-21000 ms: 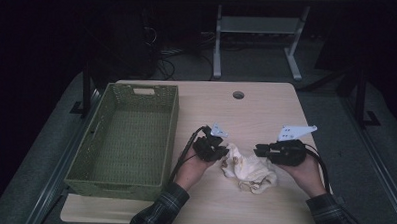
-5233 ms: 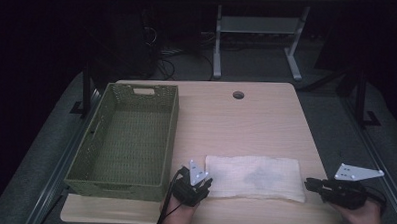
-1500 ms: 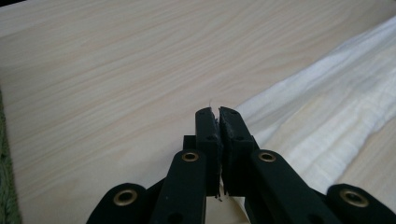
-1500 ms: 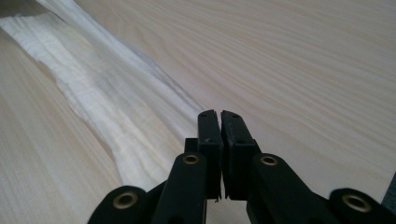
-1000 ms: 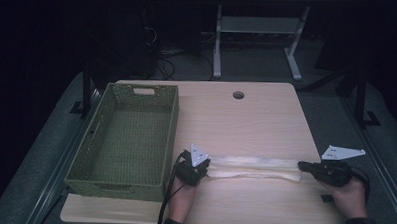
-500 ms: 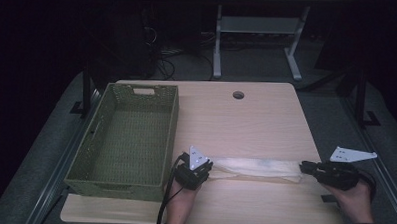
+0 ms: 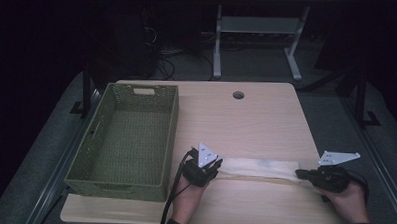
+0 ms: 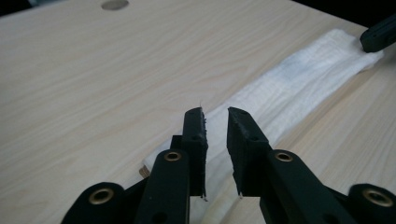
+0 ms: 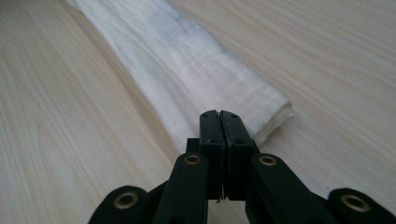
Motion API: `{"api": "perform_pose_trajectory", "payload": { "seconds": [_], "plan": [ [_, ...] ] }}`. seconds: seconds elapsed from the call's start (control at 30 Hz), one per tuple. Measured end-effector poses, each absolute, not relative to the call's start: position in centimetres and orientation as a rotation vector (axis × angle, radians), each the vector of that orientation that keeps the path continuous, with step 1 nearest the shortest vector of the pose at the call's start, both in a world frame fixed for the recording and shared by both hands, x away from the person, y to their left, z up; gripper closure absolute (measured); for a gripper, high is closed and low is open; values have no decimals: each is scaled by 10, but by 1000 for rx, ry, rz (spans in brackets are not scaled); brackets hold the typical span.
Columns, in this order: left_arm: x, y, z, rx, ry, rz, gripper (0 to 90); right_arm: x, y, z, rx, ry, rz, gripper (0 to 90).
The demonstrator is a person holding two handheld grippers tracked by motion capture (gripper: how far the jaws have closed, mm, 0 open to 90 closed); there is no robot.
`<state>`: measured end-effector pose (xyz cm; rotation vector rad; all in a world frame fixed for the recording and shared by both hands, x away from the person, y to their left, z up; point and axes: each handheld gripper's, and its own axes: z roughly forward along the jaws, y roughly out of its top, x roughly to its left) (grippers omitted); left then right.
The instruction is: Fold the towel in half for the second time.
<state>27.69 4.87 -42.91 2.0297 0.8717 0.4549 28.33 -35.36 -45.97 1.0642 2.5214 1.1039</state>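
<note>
A white cloth (image 7: 259,168), folded into a long narrow strip, lies flat on the wooden table (image 7: 246,118) near its front edge. My left gripper (image 7: 218,167) is at the strip's left end. Its jaws have just been opening and stand slightly apart (image 8: 215,112), with the cloth (image 8: 299,88) below them and nothing pinched. My right gripper (image 7: 300,173) sits at the strip's right end, shut (image 9: 219,113). Its tips rest at the near corner of the cloth (image 9: 187,60), and I see no fabric between them. In the left gripper view the right gripper (image 8: 378,37) touches the far end.
A green woven basket (image 7: 171,133) with nothing in it stands on the left part of the table. A round cable hole (image 7: 238,95) sits near the far edge. A metal stand and cables are on the dark floor beyond.
The left gripper's jaws have parted and it has lifted slightly off the cloth's left end. The strip now lies flatter and wider on the table. The right gripper stays at its end.
</note>
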Motion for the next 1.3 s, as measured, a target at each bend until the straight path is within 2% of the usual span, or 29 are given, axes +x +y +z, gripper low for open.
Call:
{"api": "perform_pose_trajectory", "payload": {
  "seconds": [0.1,0.13,0.17,0.2,0.27,0.43,0.63,0.8,0.93,1.03,1.3],
  "plan": [
    [282,49,-437,2044,886,412,819,283,-353,-462,1070,2536,1093,891],
    [286,50,-445,2071,883,358,828,283,-353,-464,1073,2545,1083,895],
    [286,50,-445,2071,883,358,832,283,-353,-464,1073,2545,1083,895],
    [287,48,-454,2097,889,284,838,283,-353,-464,1080,2549,1078,896],
    [288,47,-462,2137,881,257,853,283,-353,-465,1076,2551,1074,897],
    [286,52,-470,2158,878,252,896,284,-353,-465,1066,2552,1066,899],
    [287,53,-468,2188,868,266,893,285,-351,-465,1083,2543,1041,900],
    [289,48,-459,2210,843,280,704,287,-354,-464,1075,2533,1083,898],
    [292,46,-452,2205,805,263,633,285,-354,-460,1094,2507,1138,898],
    [294,44,-451,2210,780,238,501,281,-353,-457,1096,2502,1157,898],
    [300,49,-454,2194,755,181,379,277,-349,-463,1178,2493,1106,898]
  ]
}}
